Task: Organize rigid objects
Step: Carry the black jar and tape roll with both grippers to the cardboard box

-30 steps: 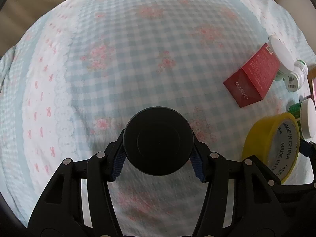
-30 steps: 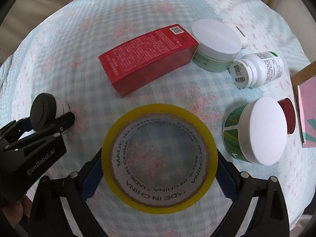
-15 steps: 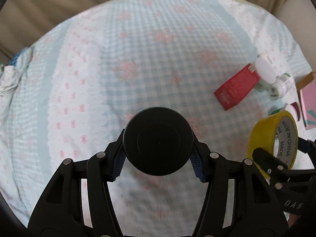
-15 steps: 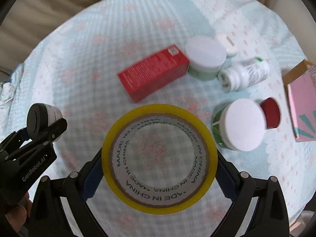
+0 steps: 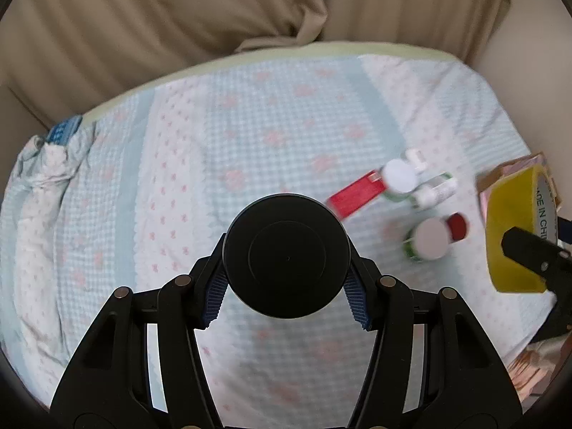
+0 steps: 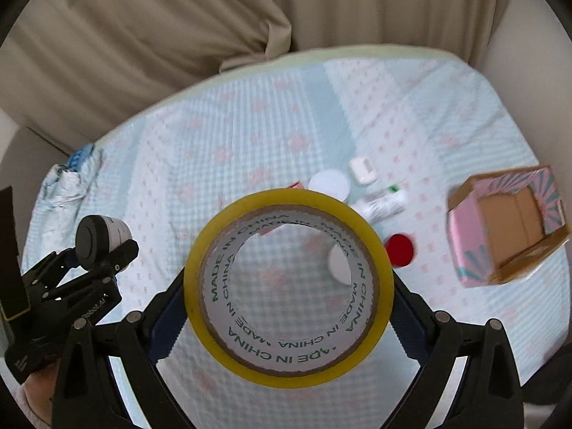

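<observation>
My left gripper (image 5: 286, 296) is shut on a round jar with a black lid (image 5: 286, 257), held well above the bed. In the right wrist view the same jar (image 6: 103, 239) shows a white body, gripped at the left. My right gripper (image 6: 287, 321) is shut on a yellow tape roll (image 6: 214, 329) printed "MADE IN CHINA", its blue pads pressing on both sides. That tape roll (image 5: 511, 236) shows at the right edge of the left wrist view.
On the checked sheet (image 5: 250, 150) far below lie a red box (image 5: 355, 196), a white-lidded jar (image 5: 398, 175), a white bottle (image 5: 434, 191), a green tub (image 5: 430, 239), a red cap (image 5: 457, 225) and a white case (image 6: 363, 169). An open pink carton (image 6: 507, 225) stands right. Beige curtain behind.
Both grippers have risen high above the bed with the jar and the tape still held. The things on the sheet look much smaller, and the pink carton and curtain have come into view.
</observation>
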Available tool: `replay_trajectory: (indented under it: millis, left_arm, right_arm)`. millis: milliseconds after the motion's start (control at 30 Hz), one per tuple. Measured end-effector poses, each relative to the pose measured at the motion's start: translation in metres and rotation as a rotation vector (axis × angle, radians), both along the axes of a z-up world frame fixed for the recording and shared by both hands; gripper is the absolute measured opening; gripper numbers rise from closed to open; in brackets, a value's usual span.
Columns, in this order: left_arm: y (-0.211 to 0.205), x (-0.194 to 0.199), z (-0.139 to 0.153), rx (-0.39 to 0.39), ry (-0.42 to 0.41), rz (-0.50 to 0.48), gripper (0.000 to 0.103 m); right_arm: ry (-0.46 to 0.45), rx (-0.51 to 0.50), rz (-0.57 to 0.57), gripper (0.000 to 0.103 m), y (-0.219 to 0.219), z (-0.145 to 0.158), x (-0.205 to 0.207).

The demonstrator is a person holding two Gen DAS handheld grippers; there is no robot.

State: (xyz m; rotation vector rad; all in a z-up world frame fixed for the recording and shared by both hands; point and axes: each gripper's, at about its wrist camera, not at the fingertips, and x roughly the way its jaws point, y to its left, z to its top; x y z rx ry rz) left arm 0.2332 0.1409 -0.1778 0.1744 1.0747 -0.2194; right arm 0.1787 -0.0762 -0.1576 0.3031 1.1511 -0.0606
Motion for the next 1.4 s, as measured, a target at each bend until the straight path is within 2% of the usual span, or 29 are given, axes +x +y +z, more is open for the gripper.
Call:
replay_trajectory:
  millis: [100,200,300,467,667,867,1067,1233,1400]
  left_arm:
    - [-0.028,-0.017,0.025,-0.020,-0.028,0.007,0.053]
    - [-0.068,-0.035,0.045,-0.054,-0.048,0.030,0.053]
    - [-0.113,-0.052,0.056,-0.066,-0.059,0.068,0.053]
    - [-0.200,-0.077,0.060,-0.109,-0.044,0.111,0.053]
    - [-0.302,-0.090,0.050,-0.155,0.009,0.079,0.053]
    - [-0.391,-0.079,0.030,-0.154,0.058,-0.003,0.053]
    - [-0.460,-0.059,-0.008,-0.112,0.123,-0.089,0.053]
    - [-0.493,-0.040,-0.053,-0.057,0.208,-0.132,0.053]
    - [-0.508,-0.025,-0.100,-0.016,0.298,-0.131,0.053]
  right_arm:
    - [-0.029,-0.003,0.019,0.097,-0.026,0.025,-0.010]
    - [-0.062,-0.013,0.054,0.097,-0.070,0.047,-0.023]
    - [-0.082,-0.020,0.092,0.097,-0.115,0.054,-0.036]
    - [-0.096,-0.043,0.159,0.097,-0.200,0.064,-0.055]
    - [-0.091,-0.082,0.170,0.097,-0.290,0.062,-0.065]
    - [-0.054,-0.116,0.156,0.097,-0.361,0.040,-0.070]
    - [0.011,-0.125,0.124,0.097,-0.408,-0.004,-0.066]
    - [0.060,-0.132,0.121,0.097,-0.436,-0.044,-0.051]
    - [0.102,-0.144,0.185,0.097,-0.439,-0.094,-0.042]
